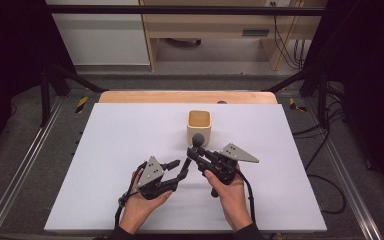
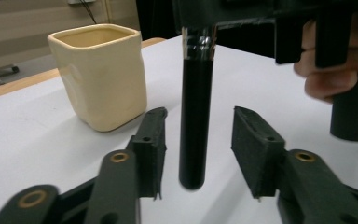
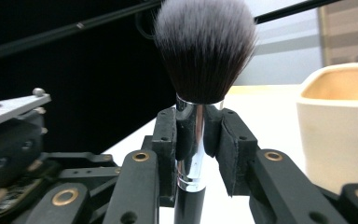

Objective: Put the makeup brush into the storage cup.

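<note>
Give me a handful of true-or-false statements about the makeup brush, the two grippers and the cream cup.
1. The right gripper clamps the makeup brush at its silver ferrule. True.
2. The brush points bristles down. False: bristles up.
3. The left gripper pinches the handle. False: its jaws stand apart on either side, not touching.
4. The cream cup stands upright on the white table. True.
5. The brush is inside the cup. False: it is beside it.

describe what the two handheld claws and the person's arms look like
Both are black, jointed tools. The left claw and right claw each carry a grey three-cornered plate with small dark dots on top. Brass-coloured rivets mark the jaw links, and the square black pads have small screw holes. A black cable trails back from each. Dark sleeve cuffs show at the wrists.
</note>
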A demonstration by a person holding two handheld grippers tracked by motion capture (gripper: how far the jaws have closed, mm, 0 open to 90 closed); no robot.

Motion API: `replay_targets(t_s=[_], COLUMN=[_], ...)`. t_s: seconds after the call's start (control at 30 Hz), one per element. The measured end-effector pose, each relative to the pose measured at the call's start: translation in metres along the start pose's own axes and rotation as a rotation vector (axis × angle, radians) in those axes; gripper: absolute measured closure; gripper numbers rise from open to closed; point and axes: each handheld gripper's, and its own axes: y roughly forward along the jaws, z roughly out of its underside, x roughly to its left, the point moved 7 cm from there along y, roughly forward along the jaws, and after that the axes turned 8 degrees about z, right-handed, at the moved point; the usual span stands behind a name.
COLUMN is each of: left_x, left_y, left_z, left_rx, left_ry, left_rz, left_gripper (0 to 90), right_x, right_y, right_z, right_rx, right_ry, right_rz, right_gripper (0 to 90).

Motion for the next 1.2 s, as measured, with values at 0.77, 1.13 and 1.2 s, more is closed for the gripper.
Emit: replay_targets(t_s=[0.77, 1.13, 1.2], left_x=[0.011, 0.013, 0.014], left_y=[0.000, -0.001, -0.001], left_z=[0.007, 0.009, 0.009], left_rx=[0.028, 0.037, 0.035], left_ry=[-0.014, -0.017, -0.018], left_rz=[-0.037, -0.035, -0.034], left_gripper=[13.6, 12.5, 12.2], right_x=[-0.013, -0.015, -0.015], right_y=[-0.011, -0.012, -0.012], right_z=[-0.020, -0.022, -0.023], right_rx=[0.005, 0.009, 0.017], right_ry=[-0.100, -0.132, -0.137], right_rz=[0.074, 0.084, 0.087], right_gripper=[70.4, 70.4, 70.4])
